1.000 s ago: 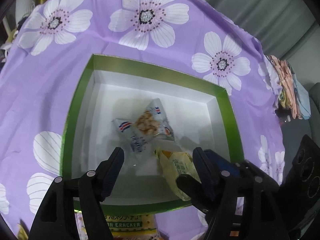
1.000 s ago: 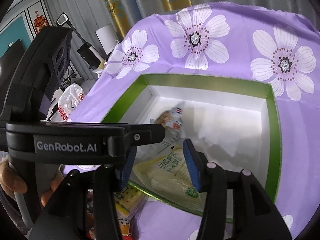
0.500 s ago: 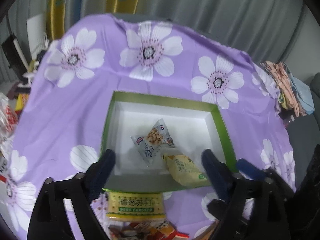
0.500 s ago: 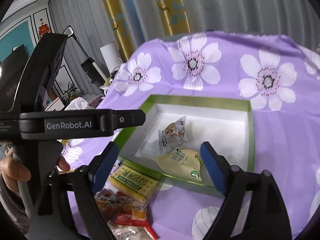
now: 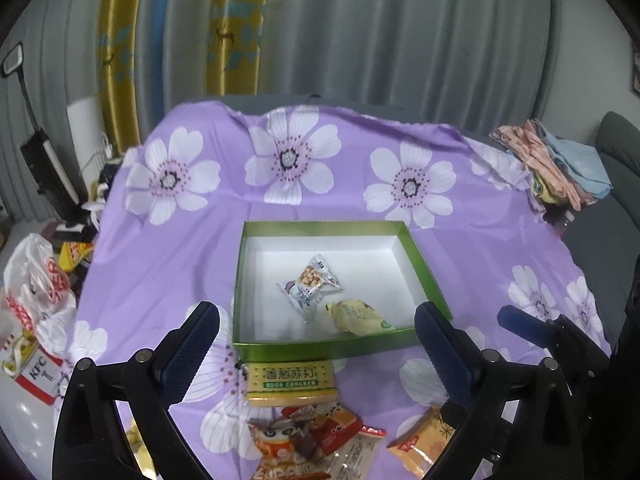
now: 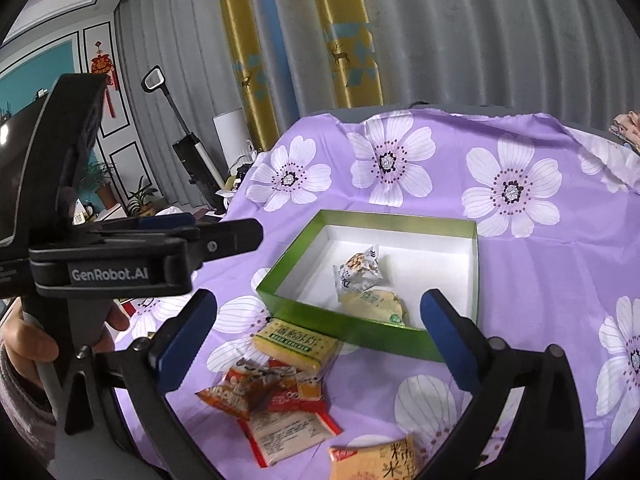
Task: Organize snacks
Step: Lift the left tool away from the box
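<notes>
A green box (image 5: 424, 264) (image 6: 296, 304) with a white inside sits on the purple flowered cloth. It holds a clear peanut packet (image 5: 312, 284) (image 6: 360, 268) and a yellow snack packet (image 5: 360, 314) (image 6: 376, 304). In front of the box lie a yellow soda cracker pack (image 5: 288, 380) (image 6: 296, 342), several red and orange packets (image 5: 304, 440) (image 6: 264, 396) and an orange packet (image 5: 420, 444) (image 6: 380, 460). My left gripper (image 5: 316, 348) is open and empty, held above the loose packets. My right gripper (image 6: 320, 338) is open and empty too.
A white KFC bag (image 5: 36, 304) stands off the cloth's left edge. Folded cloths (image 5: 552, 168) lie at the back right by a grey sofa. Curtains hang behind. The left gripper's body (image 6: 120, 256) fills the left of the right wrist view.
Both grippers have pulled back and up from the box. The right gripper let go of the yellow packet, which now lies in the box. Both jaws have opened wider.
</notes>
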Motion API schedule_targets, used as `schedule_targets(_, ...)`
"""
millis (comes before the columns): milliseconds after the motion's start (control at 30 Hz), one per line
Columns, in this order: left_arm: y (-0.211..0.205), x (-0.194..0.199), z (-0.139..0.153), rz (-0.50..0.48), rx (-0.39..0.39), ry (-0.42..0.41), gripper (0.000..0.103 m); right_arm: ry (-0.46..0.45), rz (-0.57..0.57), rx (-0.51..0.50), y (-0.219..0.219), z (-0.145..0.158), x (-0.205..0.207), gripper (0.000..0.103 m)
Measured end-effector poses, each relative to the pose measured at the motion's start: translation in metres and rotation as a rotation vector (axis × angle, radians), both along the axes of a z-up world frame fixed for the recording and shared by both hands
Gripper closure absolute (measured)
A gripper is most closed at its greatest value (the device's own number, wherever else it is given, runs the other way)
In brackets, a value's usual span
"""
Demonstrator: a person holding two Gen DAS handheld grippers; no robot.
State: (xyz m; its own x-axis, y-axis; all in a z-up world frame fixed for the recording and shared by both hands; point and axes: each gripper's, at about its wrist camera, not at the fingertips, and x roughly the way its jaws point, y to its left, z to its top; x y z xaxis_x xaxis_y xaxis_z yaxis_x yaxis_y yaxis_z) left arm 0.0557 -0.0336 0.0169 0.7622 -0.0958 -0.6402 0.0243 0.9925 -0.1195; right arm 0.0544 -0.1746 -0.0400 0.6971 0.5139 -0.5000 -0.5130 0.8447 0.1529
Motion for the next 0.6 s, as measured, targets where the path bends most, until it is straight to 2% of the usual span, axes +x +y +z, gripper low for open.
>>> schedule_targets(333, -0.001, -0.043, 0.01, -0.002, 0.062, -0.073, 0.005, -0.014, 0.003, -0.004, 0.004, 0.001, -0.029, 0.001)
schedule_targets(600, 0.011, -0.059, -0.009, 0.021, 0.066, -0.033, 0.005, 0.02, 0.029, -0.029, 0.017, -0.015, -0.04, 0.001)
